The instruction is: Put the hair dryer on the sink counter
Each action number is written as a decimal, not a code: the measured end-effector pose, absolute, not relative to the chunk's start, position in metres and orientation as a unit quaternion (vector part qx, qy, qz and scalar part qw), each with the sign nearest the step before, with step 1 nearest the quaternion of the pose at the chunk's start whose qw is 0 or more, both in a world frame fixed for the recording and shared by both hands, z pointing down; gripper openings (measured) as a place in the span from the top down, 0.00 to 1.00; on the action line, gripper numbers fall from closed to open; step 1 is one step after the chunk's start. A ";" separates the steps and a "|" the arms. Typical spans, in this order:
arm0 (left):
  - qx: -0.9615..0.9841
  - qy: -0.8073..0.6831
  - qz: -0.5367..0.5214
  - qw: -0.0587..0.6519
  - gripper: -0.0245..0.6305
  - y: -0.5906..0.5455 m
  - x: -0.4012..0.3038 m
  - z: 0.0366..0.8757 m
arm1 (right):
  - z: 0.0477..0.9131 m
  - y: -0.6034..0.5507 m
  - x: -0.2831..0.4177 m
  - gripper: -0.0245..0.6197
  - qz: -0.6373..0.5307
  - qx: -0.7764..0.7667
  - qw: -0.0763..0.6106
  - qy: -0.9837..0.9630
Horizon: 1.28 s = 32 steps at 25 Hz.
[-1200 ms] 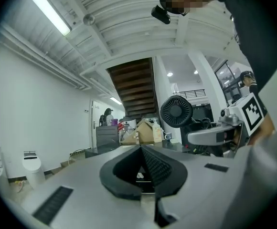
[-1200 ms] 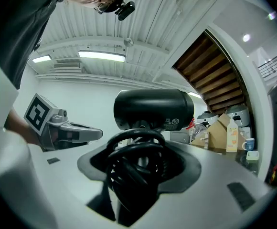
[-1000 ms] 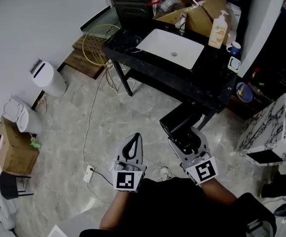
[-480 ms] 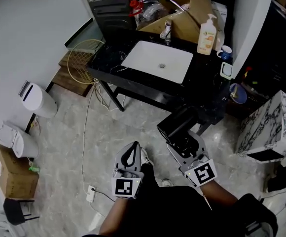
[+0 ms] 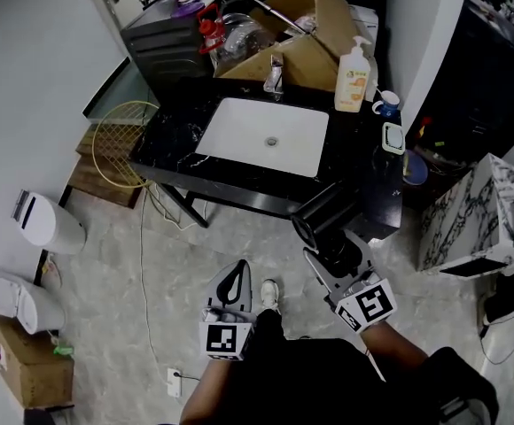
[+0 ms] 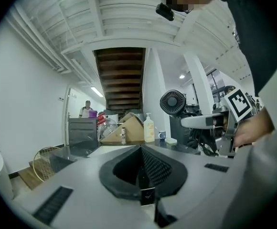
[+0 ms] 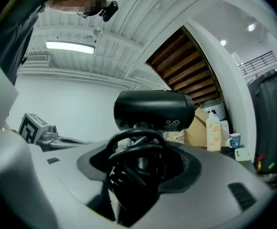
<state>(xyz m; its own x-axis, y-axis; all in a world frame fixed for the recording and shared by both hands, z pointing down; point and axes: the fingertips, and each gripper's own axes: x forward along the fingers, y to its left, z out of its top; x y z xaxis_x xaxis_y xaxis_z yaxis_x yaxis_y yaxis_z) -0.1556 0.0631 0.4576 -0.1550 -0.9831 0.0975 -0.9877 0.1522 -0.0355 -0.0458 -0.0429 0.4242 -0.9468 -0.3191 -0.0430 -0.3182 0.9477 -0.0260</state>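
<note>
Transport is under way. The right gripper [image 5: 331, 253], extended forward, is clamped on the handle and coiled cord of the black hair dryer [image 5: 322, 212], at the near right edge of the sink counter [image 5: 174, 138]. The next move is probably to reach farther and lower it onto bare counter. The left gripper [image 5: 242, 269] is closed on nothing and held low at the left.

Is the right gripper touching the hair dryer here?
Touching. The right gripper view shows the right gripper shut on the handle of the hair dryer, with the dryer's black barrel standing just above the jaws.
</note>
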 end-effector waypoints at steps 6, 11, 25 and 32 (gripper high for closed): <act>0.682 -0.730 0.044 0.029 0.97 0.022 -0.191 0.455 | 0.432 -0.081 -0.068 0.55 -0.007 -0.211 0.001 0.977; 0.712 -0.701 0.038 0.029 0.97 -0.020 -0.216 0.454 | 0.435 -0.113 -0.086 0.55 -0.020 -0.254 -0.012 0.967; 0.781 -0.621 0.061 0.001 0.97 -0.133 -0.261 0.452 | 0.442 -0.186 -0.116 0.55 0.033 -0.344 -0.052 0.937; 0.805 -0.592 0.042 0.000 0.97 -0.182 -0.255 0.448 | 0.442 -0.231 -0.111 0.55 0.017 -0.390 -0.049 0.920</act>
<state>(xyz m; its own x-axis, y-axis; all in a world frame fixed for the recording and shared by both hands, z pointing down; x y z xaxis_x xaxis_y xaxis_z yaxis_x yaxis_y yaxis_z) -0.2548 -0.1818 0.4476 0.2962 -0.9527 0.0680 -0.9527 -0.2998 -0.0493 -0.1114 -0.2311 0.4415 -0.6918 -0.7180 0.0770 -0.7147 0.6960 0.0697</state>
